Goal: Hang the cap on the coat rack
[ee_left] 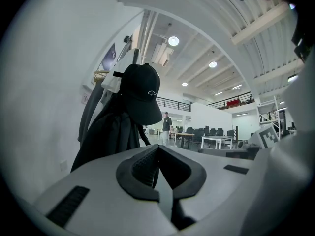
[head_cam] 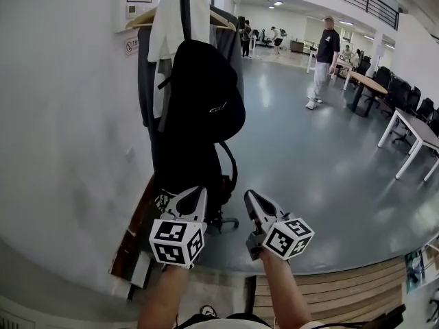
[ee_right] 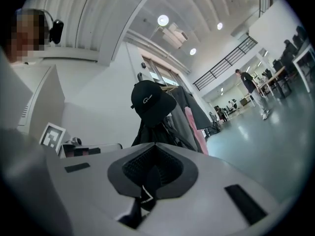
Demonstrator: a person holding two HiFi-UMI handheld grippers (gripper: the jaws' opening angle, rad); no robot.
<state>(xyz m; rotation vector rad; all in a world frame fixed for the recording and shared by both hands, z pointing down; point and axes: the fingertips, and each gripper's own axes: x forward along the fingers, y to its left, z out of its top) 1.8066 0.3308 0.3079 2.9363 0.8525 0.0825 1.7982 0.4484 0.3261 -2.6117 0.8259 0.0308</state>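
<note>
A black cap (head_cam: 206,94) hangs on the coat rack (head_cam: 185,5) by the white wall, over dark jackets, and no gripper touches it. Both gripper views show the cap (ee_left: 142,95) (ee_right: 151,102) ahead and above the jaws. My left gripper (head_cam: 197,199) and right gripper (head_cam: 252,201) sit low, side by side, below the cap and well apart from it. In the left gripper view the left gripper (ee_left: 157,167) has its jaws shut with nothing between them. The right gripper (ee_right: 152,175) is likewise shut and empty.
Jackets and a white garment (head_cam: 168,26) hang on hangers on the rack. An office chair base (head_cam: 223,219) stands under it. A person (head_cam: 324,60) stands on the grey floor at the back right, near tables (head_cam: 411,125) and chairs. A wooden step (head_cam: 329,290) lies underfoot.
</note>
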